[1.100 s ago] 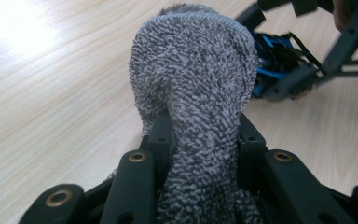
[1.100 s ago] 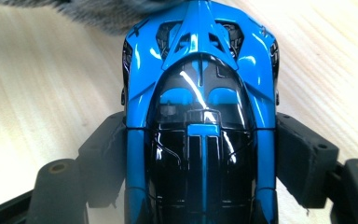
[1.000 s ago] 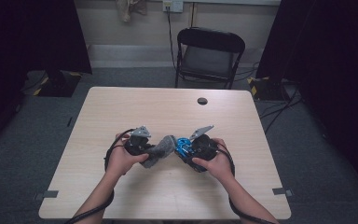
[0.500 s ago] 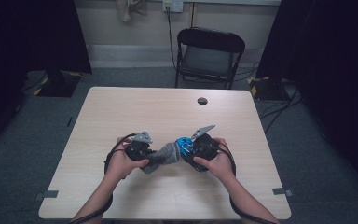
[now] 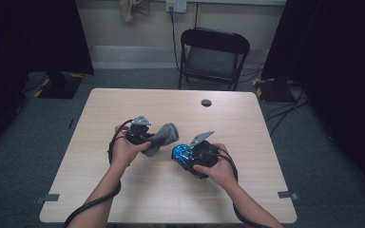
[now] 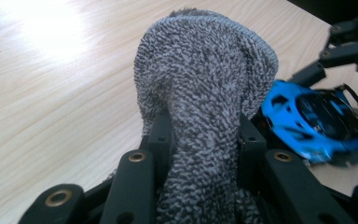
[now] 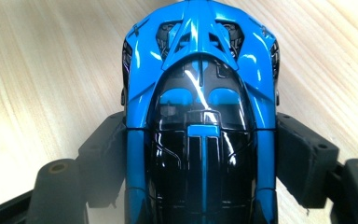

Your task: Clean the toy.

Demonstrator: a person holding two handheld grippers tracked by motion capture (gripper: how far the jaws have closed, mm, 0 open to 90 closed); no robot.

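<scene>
High view: the cloth [image 5: 164,137] is clamped in the left gripper [image 5: 148,140] above the table [image 5: 123,194]. The car [image 5: 181,153] is clamped by the right gripper [image 5: 190,156], just beside the cloth.

Left gripper [image 5: 158,140] jaws clamped tight, raised off the table; right gripper [image 5: 183,154] jaws spread wider, gripping.
</scene>
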